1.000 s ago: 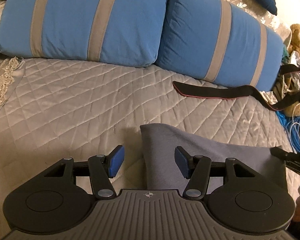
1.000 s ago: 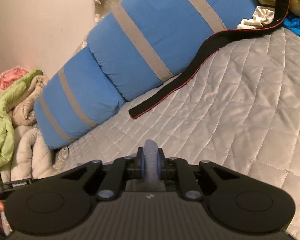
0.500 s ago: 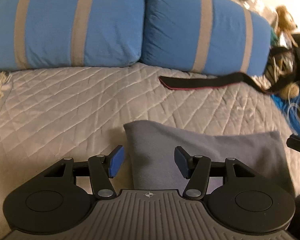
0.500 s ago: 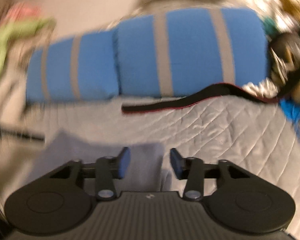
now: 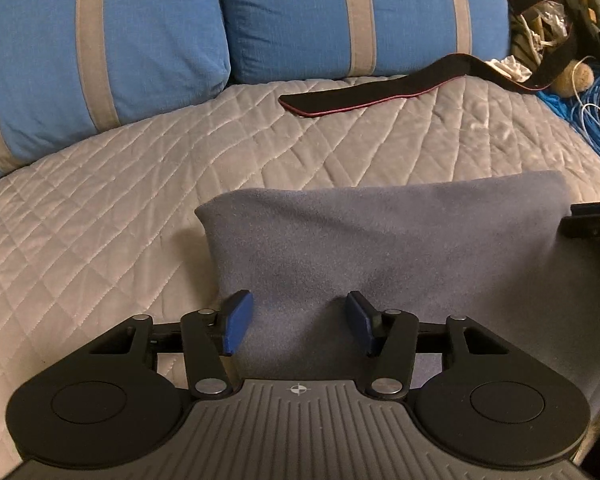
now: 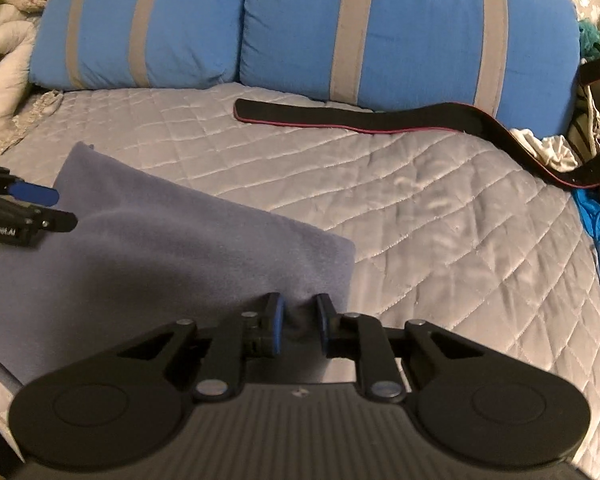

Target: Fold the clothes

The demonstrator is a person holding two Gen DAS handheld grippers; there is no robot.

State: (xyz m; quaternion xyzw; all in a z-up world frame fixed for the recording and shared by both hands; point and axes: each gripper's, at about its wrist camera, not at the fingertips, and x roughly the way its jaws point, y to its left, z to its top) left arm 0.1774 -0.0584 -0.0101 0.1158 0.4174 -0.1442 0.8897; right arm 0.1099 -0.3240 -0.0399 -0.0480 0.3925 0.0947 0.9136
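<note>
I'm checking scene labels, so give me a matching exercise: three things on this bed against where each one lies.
Things:
1. grey-blue folded fleece garment
2. black strap with red edging
3. blue pillows with grey stripes

Places:
A. along the back of the quilted bed cover
B. flat on the cover just in front of the pillows
C. at the near edge, nearest both cameras

Pairs: 1-C, 2-B, 3-A
</note>
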